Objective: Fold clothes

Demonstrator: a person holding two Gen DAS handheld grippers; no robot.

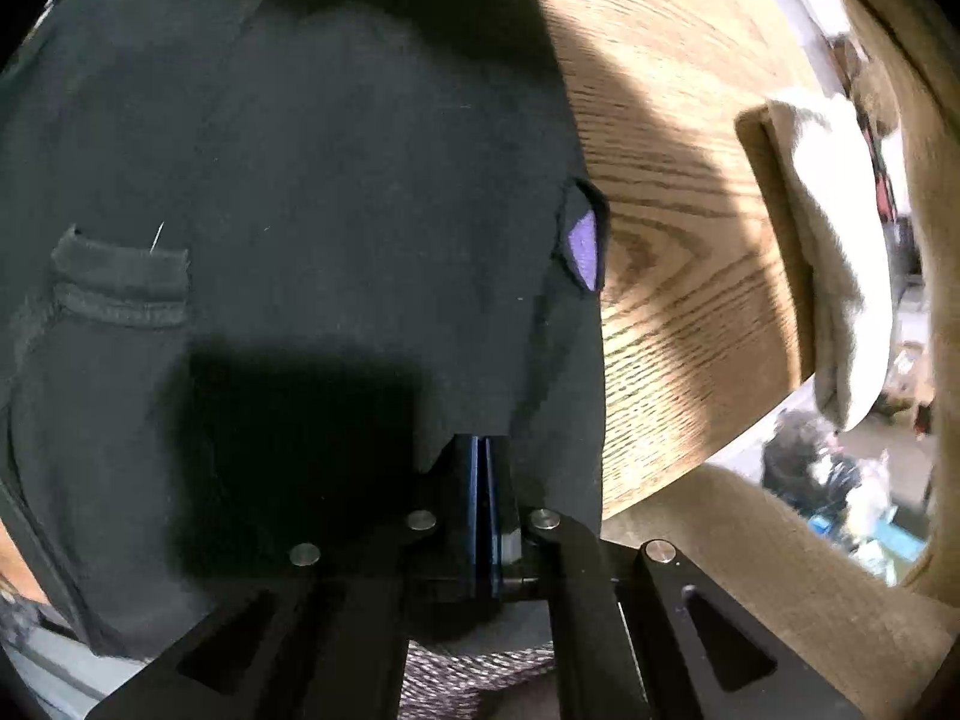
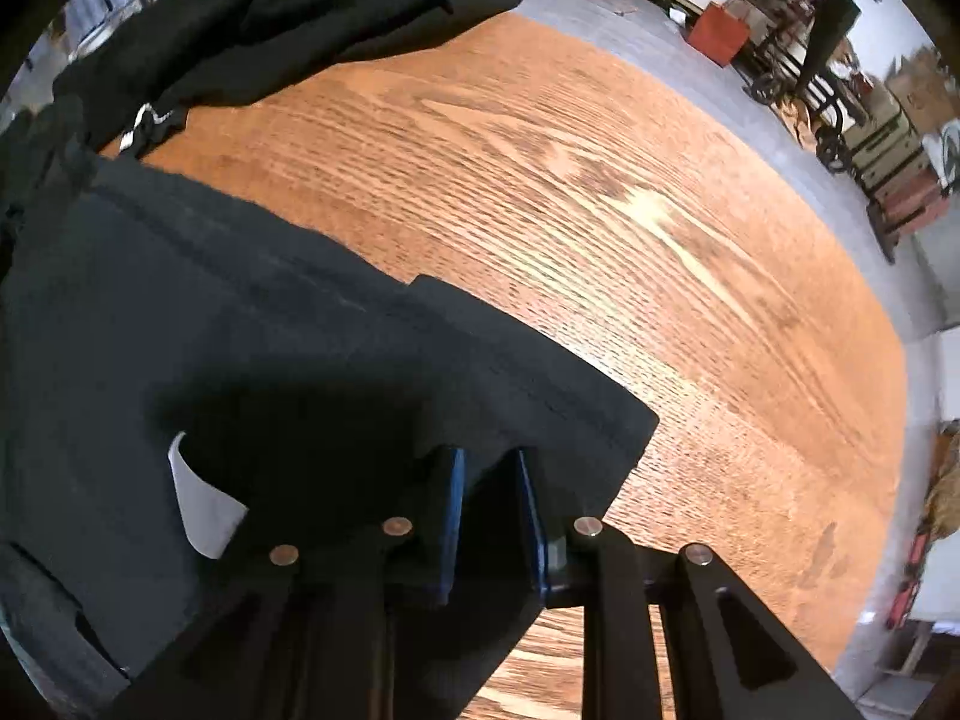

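**Black clothes on the wooden table, one gripper on each side**

The left gripper (image 1: 485, 468) points almost straight down. Its two blue pads are pressed close together, with only a thin line between them. The edge of a black garment (image 1: 300, 210) goes down between the pads, so the pads are pinching the cloth. The garment spreads out in front of this gripper and covers most of the wooden table (image 1: 672, 240) on that side. A small purple tag (image 1: 584, 252) sticks out at the cloth's right edge. A folded black cuff (image 1: 120, 288) lies on the cloth to the left. A pale cloth (image 1: 840, 252) hangs over a chair back past the table edge.

The right gripper (image 2: 492, 480) also points down. Its blue pads stand a little way apart, with a narrow gap. The corner of the black garment (image 2: 270, 324) lies over the pad tips and dark cloth fills the gap. I cannot tell if the pads are pressing it. A white label (image 2: 201, 504) shows on the cloth to the left of this gripper. Another black piece of clothing (image 2: 288, 12) lies bunched at the far edge of the table (image 2: 600, 210).
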